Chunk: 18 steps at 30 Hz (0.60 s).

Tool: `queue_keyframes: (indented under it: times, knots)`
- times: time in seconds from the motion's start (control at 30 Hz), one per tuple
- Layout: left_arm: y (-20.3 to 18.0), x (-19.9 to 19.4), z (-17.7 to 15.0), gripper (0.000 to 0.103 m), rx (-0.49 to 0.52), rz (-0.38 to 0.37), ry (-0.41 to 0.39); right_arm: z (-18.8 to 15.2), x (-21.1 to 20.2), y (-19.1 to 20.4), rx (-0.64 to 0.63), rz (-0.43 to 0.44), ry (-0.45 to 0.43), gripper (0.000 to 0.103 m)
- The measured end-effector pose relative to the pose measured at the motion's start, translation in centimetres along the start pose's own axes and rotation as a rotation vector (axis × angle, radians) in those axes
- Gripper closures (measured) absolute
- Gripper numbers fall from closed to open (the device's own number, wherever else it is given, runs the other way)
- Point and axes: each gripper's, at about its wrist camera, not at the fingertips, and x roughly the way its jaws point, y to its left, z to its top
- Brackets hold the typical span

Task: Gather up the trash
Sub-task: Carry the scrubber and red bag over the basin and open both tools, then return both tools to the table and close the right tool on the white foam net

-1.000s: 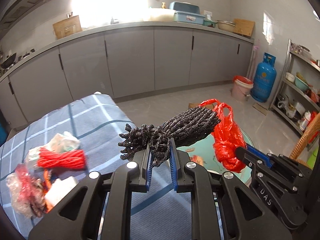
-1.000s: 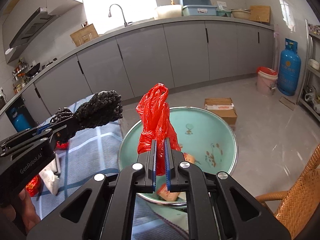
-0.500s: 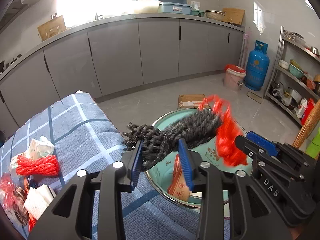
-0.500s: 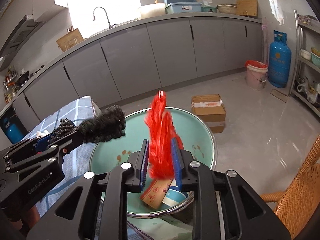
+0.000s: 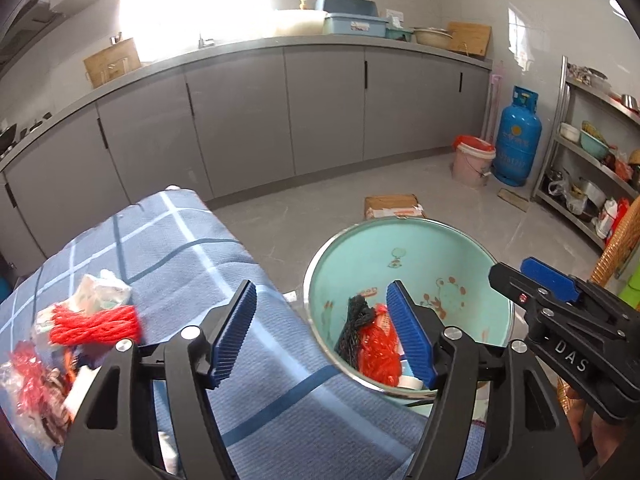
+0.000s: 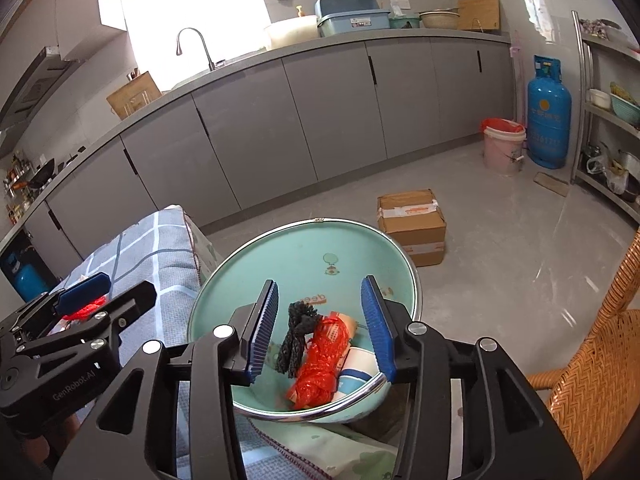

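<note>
Dropped since earlier: black mesh bundle (image 6: 298, 334) and red bag (image 6: 322, 360), now in basin (image 6: 304, 248); left tongs (image 5: 322, 334) and right tongs (image 6: 320, 326) opening, empty.

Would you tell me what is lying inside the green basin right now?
Inside the green basin lie a black mesh bundle, a red plastic bag and printed paper wrappers. Whatever sits beneath them is covered.
</note>
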Motion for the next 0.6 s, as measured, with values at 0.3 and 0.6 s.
queue_keyframes:
  times: [0.3,0.6]
  knots:
    - [4.1,-4.1,-2.1,0.027,-0.056,0.087,-0.017,-0.7,-1.2,3.1,-0.023,0.052,0.008,0.056]
    - [9.6,-9.7,-4.7,0.019,-0.096,0.198,-0.055,-2.3,-1.9,8.6,-0.106,0.137,0.038,0.051]
